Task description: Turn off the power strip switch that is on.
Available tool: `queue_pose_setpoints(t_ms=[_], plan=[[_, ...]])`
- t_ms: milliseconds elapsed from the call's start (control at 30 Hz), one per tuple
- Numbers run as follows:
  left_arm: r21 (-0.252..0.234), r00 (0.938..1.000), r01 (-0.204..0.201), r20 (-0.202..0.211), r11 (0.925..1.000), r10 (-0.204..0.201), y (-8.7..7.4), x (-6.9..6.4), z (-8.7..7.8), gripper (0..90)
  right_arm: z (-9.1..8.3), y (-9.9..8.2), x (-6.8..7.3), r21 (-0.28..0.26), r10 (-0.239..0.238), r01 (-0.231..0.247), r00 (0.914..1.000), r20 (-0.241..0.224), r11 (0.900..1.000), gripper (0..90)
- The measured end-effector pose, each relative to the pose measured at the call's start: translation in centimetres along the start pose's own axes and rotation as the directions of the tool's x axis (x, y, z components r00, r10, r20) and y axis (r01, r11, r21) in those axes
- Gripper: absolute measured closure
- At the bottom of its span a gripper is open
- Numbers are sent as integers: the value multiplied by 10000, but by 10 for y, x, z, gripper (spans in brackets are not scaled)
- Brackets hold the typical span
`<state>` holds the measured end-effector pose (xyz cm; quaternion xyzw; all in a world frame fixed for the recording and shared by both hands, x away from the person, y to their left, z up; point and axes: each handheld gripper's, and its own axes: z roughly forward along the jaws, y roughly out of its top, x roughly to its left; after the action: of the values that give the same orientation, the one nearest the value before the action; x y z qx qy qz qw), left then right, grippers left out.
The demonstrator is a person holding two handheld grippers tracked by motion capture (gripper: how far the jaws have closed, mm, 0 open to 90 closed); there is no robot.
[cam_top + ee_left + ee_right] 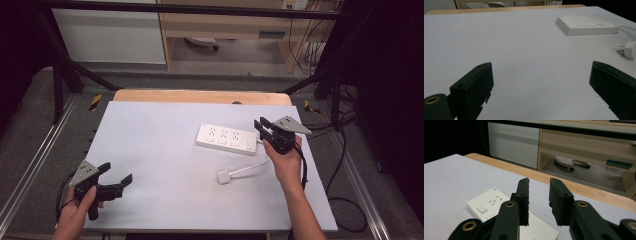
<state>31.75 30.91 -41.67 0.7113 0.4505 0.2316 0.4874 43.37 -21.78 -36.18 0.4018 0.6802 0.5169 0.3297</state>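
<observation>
Two grippers are seen, w/ nothing held. Left gripper (116, 181) is kept low near the table's (150, 150) front-left corner, jaws spread wide, well apart from the work. Power strip (227, 138) lies right of centre; its plug (224, 176) rests nearer the front, unplugged. Right gripper (263, 128) is held just above the strip's right end, jaws narrowly parted, empty. Approach stage is judged; next, the plug probably needs to be grasped.
</observation>
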Motion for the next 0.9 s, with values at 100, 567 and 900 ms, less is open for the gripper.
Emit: queue_pose_setpoints(t_ms=[100, 567, 900], plan=[[36, 10000, 46, -8, 10000, -46, -1, 1, 0, 52, 1, 0, -1, -63, 62, -62, 10000, -6, 10000, 758], [31, 10000, 3, -22, 10000, -3, 0, 0, 0, 52, 18, -1, 11, 33, -224, 226, 9986, -471, 9997, 875], [11, 10000, -6, -10, 10000, 6, 0, 0, 0, 52, 21, -1, 17, 127, -463, 474, 9961, -755, 9988, 900]])
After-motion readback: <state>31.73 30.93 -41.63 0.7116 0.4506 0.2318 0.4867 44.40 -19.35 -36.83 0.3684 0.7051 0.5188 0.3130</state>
